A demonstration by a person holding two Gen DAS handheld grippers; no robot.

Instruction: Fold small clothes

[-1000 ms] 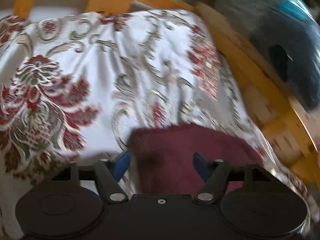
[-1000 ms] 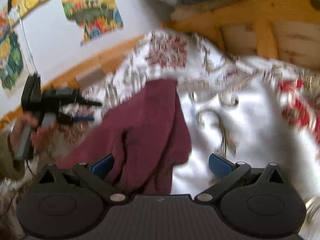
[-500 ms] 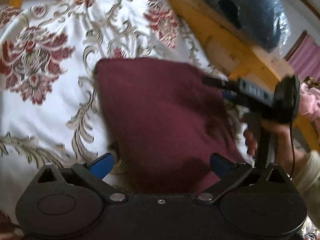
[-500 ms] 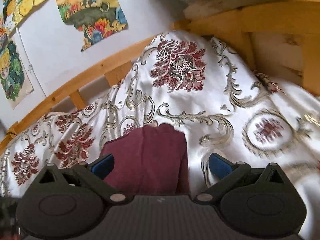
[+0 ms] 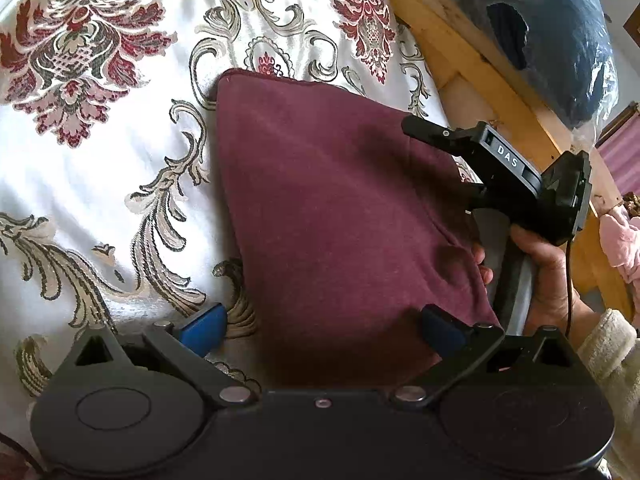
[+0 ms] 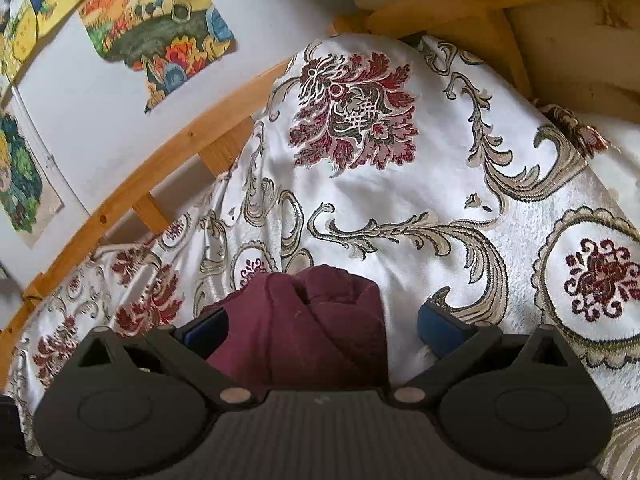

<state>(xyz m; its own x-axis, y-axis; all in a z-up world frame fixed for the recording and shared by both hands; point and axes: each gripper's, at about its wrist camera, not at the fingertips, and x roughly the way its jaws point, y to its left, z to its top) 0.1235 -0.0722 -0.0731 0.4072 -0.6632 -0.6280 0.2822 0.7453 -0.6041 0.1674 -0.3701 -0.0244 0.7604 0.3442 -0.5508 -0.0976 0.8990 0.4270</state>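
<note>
A maroon garment [image 5: 332,216] lies folded flat on a white bedspread with red and gold flowers [image 5: 100,168]. My left gripper [image 5: 324,326] is open, its blue pads apart over the garment's near edge, holding nothing. My right gripper shows in the left wrist view [image 5: 496,160] at the garment's right side, held in a hand. In the right wrist view my right gripper [image 6: 322,328] is open, with the garment's bunched end [image 6: 312,320] between and just below its pads, not clamped.
A wooden bed rail [image 5: 480,64] runs along the right side, with a dark blue bag in plastic [image 5: 540,32] beyond it. Another wooden rail [image 6: 160,172] and a wall with colourful pictures [image 6: 160,20] are behind the bed. Pink cloth [image 5: 620,240] lies far right.
The maroon garment has gone from bunched and lifted to lying flat and folded on the bedspread. Both grippers have pulled back towards its near edges, still open.
</note>
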